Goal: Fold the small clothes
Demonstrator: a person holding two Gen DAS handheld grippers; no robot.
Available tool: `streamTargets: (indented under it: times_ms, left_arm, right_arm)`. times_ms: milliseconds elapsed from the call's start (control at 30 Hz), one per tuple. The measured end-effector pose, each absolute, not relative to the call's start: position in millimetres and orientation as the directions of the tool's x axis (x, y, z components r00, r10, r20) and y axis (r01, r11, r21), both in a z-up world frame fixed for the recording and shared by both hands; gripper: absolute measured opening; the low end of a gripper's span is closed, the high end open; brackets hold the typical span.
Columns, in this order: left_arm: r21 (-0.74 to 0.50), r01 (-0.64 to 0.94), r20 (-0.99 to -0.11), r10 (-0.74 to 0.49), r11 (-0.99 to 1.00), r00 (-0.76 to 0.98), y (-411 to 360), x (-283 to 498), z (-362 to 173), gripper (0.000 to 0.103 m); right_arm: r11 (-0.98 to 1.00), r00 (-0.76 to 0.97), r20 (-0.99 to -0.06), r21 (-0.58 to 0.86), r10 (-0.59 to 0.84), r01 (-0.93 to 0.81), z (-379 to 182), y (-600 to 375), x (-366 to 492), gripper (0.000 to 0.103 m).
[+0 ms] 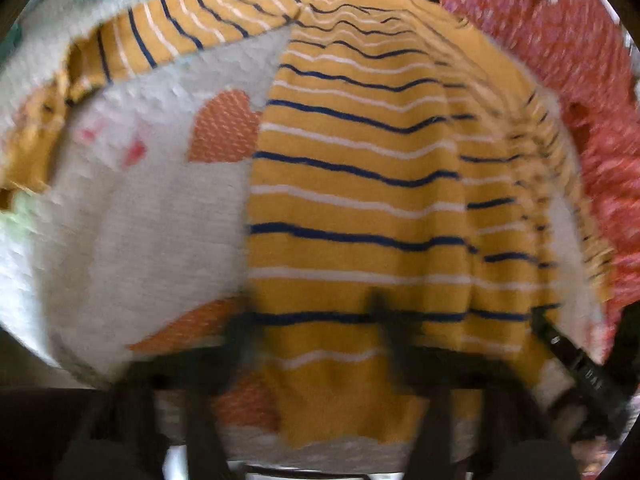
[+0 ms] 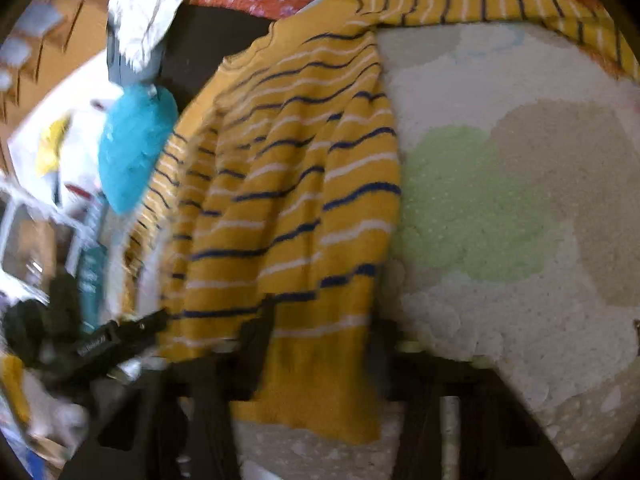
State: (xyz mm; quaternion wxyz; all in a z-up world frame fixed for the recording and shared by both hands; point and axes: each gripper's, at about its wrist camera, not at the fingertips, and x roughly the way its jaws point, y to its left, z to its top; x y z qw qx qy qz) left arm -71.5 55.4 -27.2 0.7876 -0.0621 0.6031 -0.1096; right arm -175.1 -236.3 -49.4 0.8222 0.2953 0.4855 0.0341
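A small yellow sweater (image 1: 352,200) with navy and white stripes lies on a white textured mat (image 1: 132,220), its hem toward me and one sleeve spread out along the far side. My left gripper (image 1: 312,320) is open, its blurred black fingers over the hem. The sweater also shows in the right wrist view (image 2: 288,208), bunched into folds. My right gripper (image 2: 320,320) is open, its fingers over the hem's other corner. The other gripper's tip shows at the edge of each view.
A red floral garment (image 1: 568,60) lies beyond the sweater. A turquoise cloth (image 2: 132,152) and a white garment (image 2: 140,12) lie to the side. The mat (image 2: 500,200) has green, beige and orange patches. Cluttered floor lies beyond the mat's edge.
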Motion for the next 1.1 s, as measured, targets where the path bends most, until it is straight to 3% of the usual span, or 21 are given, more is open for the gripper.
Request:
streamTargets:
  times_ms: [133,533,767,867,967,1033,1100]
  left_arm:
    - [-0.285,0.024,-0.932,-0.283,0.958,0.227,66,-75,-21,0.008]
    - [-0.149,0.040,-0.961,-0.154,0.988,0.230,75,-119,-1,0.008]
    - [-0.218,-0.021,-0.957,-0.209,0.976,0.202,90,-129,-14,0.010]
    - [-0.224,-0.041,-0.948,-0.208,0.974,0.243,102,-140,1,0.017]
    - [-0.219,-0.022,-0.930,-0.201,0.976,0.309,103,-149,30,0.040]
    - [-0.217,0.001,-0.918,-0.205,0.976,0.341,99,-152,43,0.046]
    - [-0.210,0.043,-0.907,-0.211,0.977,0.364,100,-163,59,0.052]
  right_arm:
    - [0.799,0.524,-0.773,0.543,0.357,0.258,-46,-245,-179,0.008]
    - [0.823,0.444,-0.841,0.470,0.308,0.320,-32,-266,-247,0.007]
    - [0.801,0.386,-0.847,0.498,0.366,0.332,-46,-261,-268,0.011]
    - [0.750,0.396,-0.819,0.554,0.415,0.361,-50,-265,-272,0.012]
    - [0.707,0.482,-0.762,0.618,0.432,0.342,-33,-277,-276,0.014]
    - [0.679,0.559,-0.723,0.648,0.406,0.345,-18,-287,-280,0.024]
    - [0.646,0.650,-0.682,0.668,0.334,0.369,-1,-310,-286,0.056]
